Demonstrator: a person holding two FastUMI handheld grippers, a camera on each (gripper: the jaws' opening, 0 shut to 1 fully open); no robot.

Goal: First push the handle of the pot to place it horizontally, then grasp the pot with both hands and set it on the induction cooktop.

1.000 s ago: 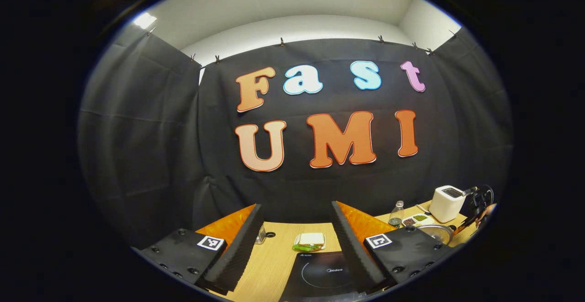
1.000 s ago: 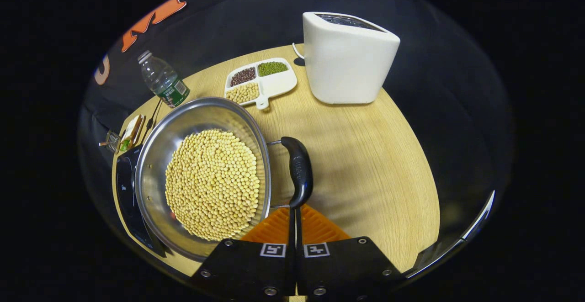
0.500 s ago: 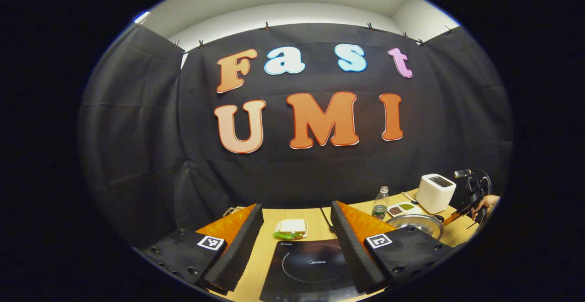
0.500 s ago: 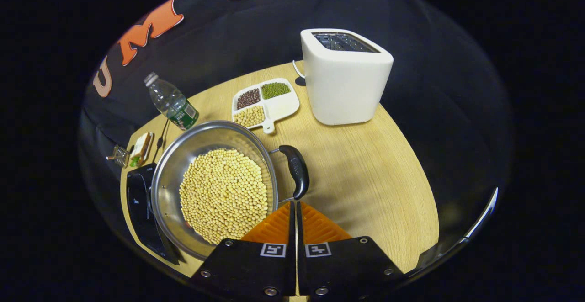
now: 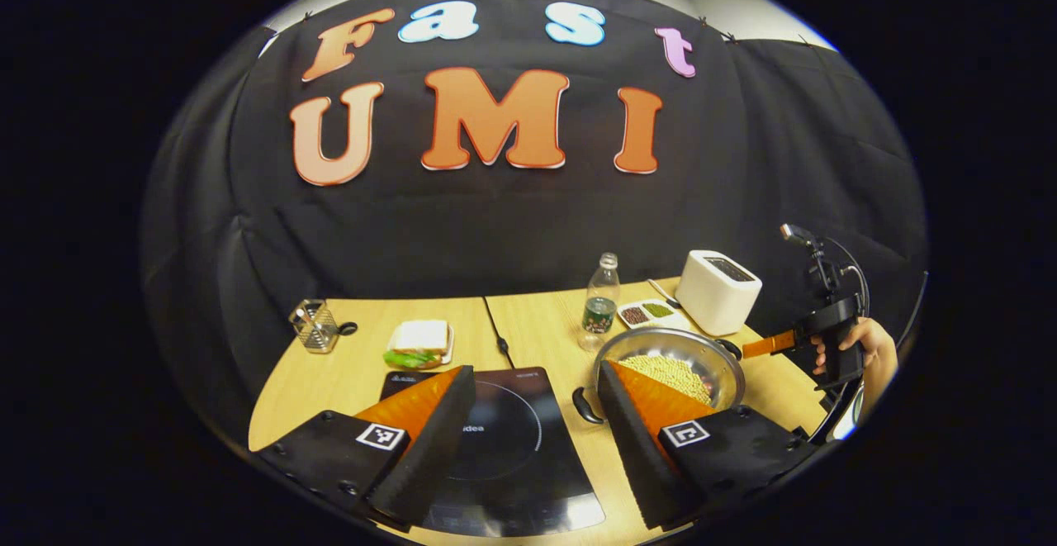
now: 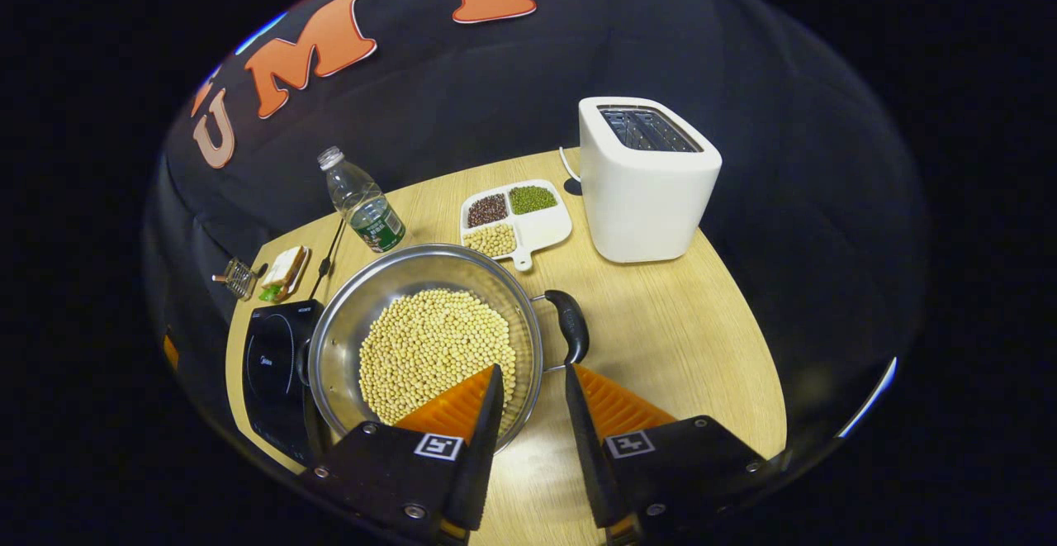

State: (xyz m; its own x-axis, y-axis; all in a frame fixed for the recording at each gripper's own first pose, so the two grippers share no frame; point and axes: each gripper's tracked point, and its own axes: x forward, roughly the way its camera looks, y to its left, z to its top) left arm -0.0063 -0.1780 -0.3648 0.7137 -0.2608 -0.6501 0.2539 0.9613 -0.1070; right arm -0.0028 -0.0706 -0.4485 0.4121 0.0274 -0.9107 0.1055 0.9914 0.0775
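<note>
The flat black glass induction cooktop [image 5: 504,447] carries white brand lettering at its centre, partly hidden by a gripper finger, legible as "idea". The bottle's label is too small to read. Square black-and-white coded markers sit on the grippers.

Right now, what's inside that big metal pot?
The pot holds a heap of pale yellow beans. The right gripper's finger covers the near edge, and anything beneath the beans is hidden.

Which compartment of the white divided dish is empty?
The large compartment of the white divided dish, toward the white toaster; the other three hold beans.
</note>
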